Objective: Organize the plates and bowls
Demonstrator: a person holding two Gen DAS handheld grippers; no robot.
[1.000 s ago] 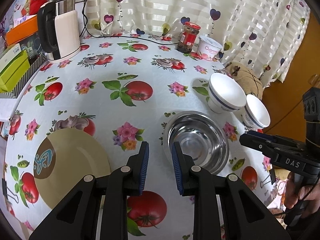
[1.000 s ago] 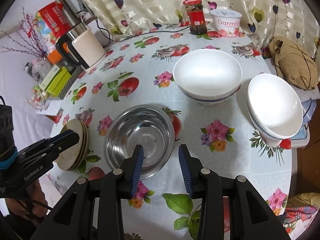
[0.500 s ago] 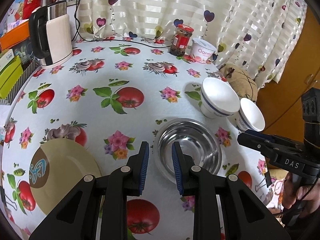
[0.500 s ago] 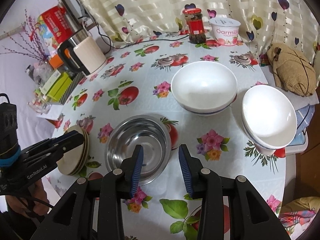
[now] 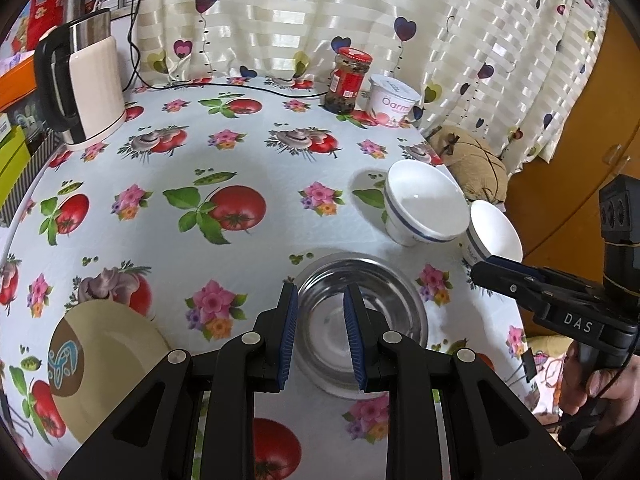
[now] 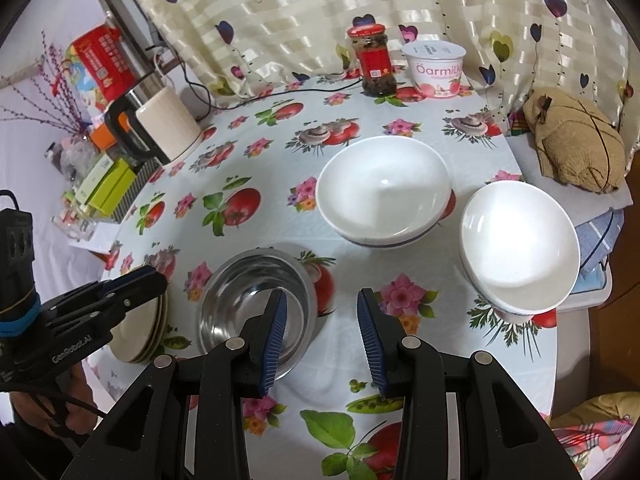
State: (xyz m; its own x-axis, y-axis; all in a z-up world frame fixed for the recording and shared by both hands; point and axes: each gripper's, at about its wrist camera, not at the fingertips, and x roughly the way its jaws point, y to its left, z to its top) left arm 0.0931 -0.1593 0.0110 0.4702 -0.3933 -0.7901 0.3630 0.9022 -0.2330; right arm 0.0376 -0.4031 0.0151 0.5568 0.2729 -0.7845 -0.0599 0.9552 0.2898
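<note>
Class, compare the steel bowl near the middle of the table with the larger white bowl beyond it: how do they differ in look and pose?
The steel bowl is shiny bare metal; the larger white bowl is glossy white with a dark blue band outside. The steel bowl sits low and flat on the tablecloth; the white bowl stands taller on a narrow foot. Both are round, upright and empty, and neither tool touches them.

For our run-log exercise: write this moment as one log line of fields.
left claw: open, empty, over steel bowl | right claw: open, empty | white bowls: separate, unstacked | plates: stacked
</note>
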